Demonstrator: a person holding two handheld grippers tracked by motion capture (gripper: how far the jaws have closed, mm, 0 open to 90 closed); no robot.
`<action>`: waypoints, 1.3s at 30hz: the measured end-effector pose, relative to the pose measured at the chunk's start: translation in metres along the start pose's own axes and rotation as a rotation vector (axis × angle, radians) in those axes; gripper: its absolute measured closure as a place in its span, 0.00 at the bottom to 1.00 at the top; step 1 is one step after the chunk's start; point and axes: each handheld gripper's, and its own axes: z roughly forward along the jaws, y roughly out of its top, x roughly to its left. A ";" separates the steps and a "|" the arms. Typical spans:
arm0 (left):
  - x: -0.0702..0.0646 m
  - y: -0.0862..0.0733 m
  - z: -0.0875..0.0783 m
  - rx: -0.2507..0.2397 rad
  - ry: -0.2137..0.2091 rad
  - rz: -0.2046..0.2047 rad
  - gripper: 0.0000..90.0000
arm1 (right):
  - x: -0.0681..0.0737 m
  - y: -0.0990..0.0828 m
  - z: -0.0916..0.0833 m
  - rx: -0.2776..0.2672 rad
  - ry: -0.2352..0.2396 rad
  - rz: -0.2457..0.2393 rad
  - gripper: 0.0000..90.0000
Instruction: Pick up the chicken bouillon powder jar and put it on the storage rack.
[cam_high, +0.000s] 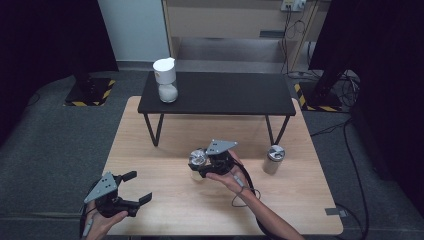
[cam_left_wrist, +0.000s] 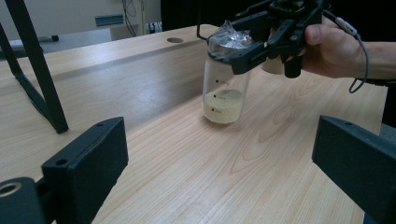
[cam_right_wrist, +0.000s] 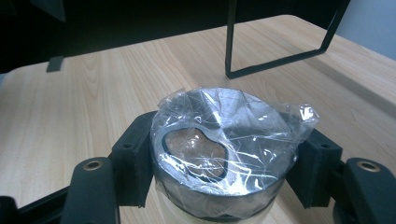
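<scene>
With the right gripper (cam_right_wrist: 224, 163) clamped on the jar (cam_left_wrist: 224, 93) at its film-covered lid (cam_right_wrist: 229, 140), grasping is judged complete; lifting remains, and the left gripper (cam_high: 131, 189) is held open.

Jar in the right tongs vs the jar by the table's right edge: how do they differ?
The held jar sits mid-table with the right tongs shut on its lid; the right-edge jar stands free. The held jar's top is wrapped in crinkled clear film; no film is discernible on the other. Both are upright with silvery lids on the wooden table.
</scene>
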 end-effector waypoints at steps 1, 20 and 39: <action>0.000 0.000 0.000 0.000 0.000 0.000 0.03 | -0.001 0.001 -0.001 -0.001 0.004 0.000 0.39; 0.000 0.000 0.000 0.002 0.000 0.003 0.03 | -0.013 0.027 -0.025 -0.012 0.051 -0.003 0.39; 0.000 0.001 0.000 0.005 -0.002 0.003 0.03 | -0.026 0.060 -0.058 -0.029 0.040 0.004 0.39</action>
